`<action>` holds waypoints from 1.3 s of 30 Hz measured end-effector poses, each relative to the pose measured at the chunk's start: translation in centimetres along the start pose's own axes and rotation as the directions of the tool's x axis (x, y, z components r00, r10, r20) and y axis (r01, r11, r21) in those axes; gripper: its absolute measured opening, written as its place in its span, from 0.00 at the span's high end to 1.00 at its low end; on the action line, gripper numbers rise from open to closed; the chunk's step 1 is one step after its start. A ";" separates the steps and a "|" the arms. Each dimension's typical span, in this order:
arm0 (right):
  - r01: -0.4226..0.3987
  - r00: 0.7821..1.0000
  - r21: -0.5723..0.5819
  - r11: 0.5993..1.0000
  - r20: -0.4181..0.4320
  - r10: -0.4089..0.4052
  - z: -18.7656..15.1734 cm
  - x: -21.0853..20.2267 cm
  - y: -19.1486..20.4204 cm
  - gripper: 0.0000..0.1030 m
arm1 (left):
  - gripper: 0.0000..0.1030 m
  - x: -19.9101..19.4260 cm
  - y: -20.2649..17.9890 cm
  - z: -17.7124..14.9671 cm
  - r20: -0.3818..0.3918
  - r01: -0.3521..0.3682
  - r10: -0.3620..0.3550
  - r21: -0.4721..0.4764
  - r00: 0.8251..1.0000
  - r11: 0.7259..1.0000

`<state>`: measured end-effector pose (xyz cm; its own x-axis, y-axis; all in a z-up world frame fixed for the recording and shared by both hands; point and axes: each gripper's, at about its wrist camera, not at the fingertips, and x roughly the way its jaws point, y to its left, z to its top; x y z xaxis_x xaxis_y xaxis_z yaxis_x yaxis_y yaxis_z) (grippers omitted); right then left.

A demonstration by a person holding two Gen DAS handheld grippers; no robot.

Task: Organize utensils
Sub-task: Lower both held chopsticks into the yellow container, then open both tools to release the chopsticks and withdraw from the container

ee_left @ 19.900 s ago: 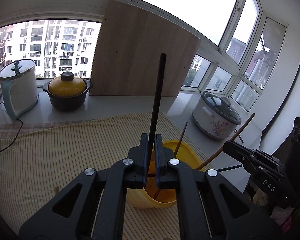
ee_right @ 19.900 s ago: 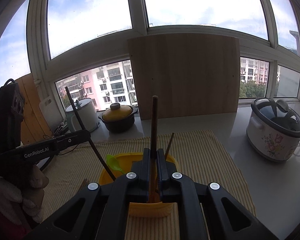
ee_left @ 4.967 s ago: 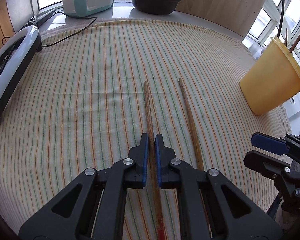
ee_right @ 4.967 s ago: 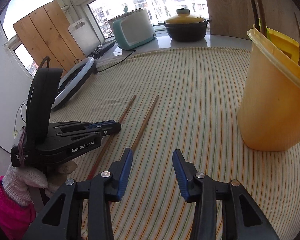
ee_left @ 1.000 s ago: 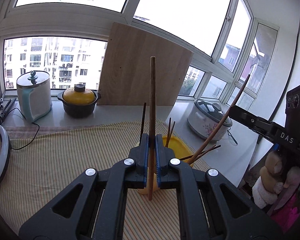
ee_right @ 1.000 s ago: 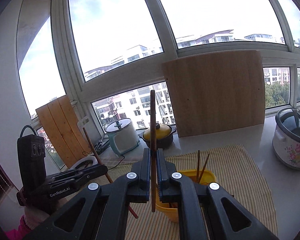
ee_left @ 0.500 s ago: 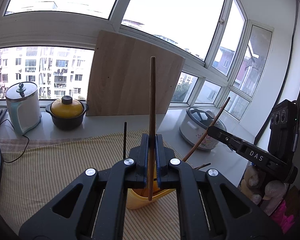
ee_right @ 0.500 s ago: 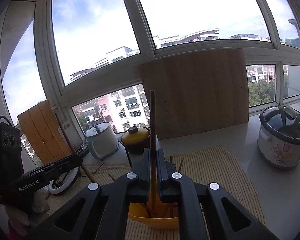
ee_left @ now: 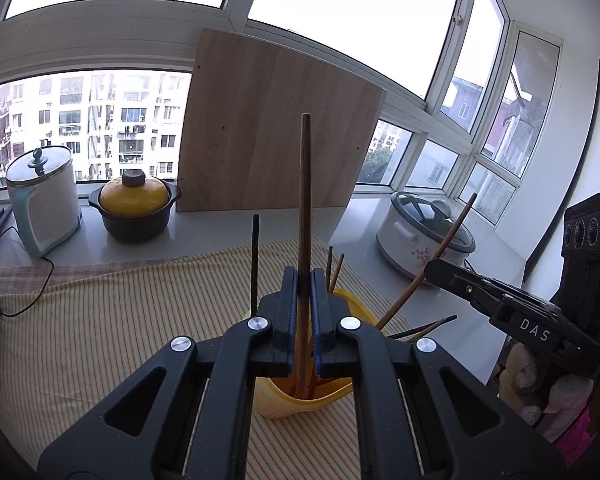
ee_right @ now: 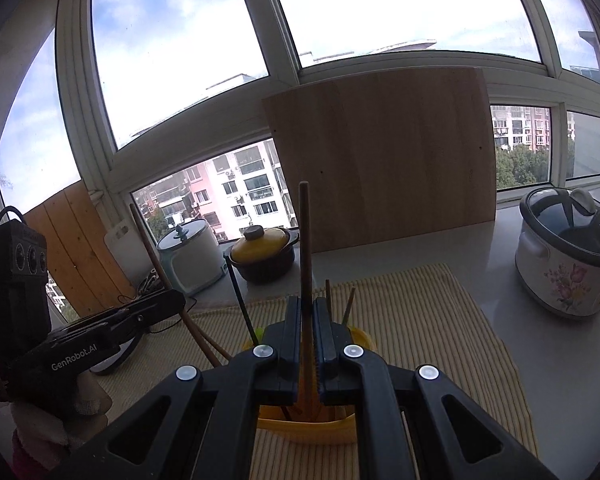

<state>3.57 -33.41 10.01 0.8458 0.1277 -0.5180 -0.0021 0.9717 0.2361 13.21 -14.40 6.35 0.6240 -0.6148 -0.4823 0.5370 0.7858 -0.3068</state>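
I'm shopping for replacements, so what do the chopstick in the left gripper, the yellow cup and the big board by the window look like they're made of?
Chopstick: probably wood, dark brown, matte, slim and tapered. Yellow cup: likely plastic, with a smooth, slightly glossy, evenly coloured wall. Board: pale wood or wood-look laminate, with straight grain lines and a flat matte face; which one is unclear.

Matt wooden chopsticks (ee_left: 304, 216), glossy yellow plastic cup (ee_left: 300, 404), striped woven cloth (ee_left: 100, 320) (slightly wrinkled).

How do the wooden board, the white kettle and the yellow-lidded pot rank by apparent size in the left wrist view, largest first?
1. wooden board
2. white kettle
3. yellow-lidded pot
The kettle and pot look close in size, so that order is unsure.
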 end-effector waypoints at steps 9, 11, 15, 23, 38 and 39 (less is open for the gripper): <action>0.006 0.999 -0.021 1.000 -0.046 -0.007 -1.1 1.3 0.6 0.97 | 0.96 0.8 -0.5 -1.2 -0.018 -0.035 0.036 0.032 0.999 0.999; 0.013 0.998 -0.027 1.000 -0.054 -0.014 -1.3 1.5 0.7 0.97 | 0.96 0.9 -0.4 -1.5 -0.021 -0.039 0.040 0.031 0.999 0.999; 0.032 0.997 -0.035 0.999 -0.068 -0.035 -1.8 1.7 0.8 0.96 | 0.96 0.8 0.0 -2.0 -0.026 -0.042 0.042 0.017 0.999 0.999; 0.073 0.995 -0.045 0.996 -0.072 -0.076 -2.3 1.4 1.0 0.75 | 0.93 0.4 0.7 -2.7 -0.035 -0.043 0.043 -0.001 0.998 0.999; 0.132 0.991 -0.084 0.988 -0.016 -0.134 -2.9 0.1 2.7 0.54 | 0.74 -3.0 1.2 -4.3 0.002 -0.057 0.057 0.024 0.998 0.998; 0.138 0.990 -0.087 0.987 -0.013 -0.139 -3.0 0.0 2.9 0.54 | 0.74 -3.3 1.2 -4.4 0.002 -0.059 0.059 0.023 0.998 0.998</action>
<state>1.92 -30.01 8.25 0.8310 -0.0064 -0.5563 0.0678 0.9936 0.0899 9.32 -11.13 3.90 0.6561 -0.5672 -0.4978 0.5120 0.8192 -0.2586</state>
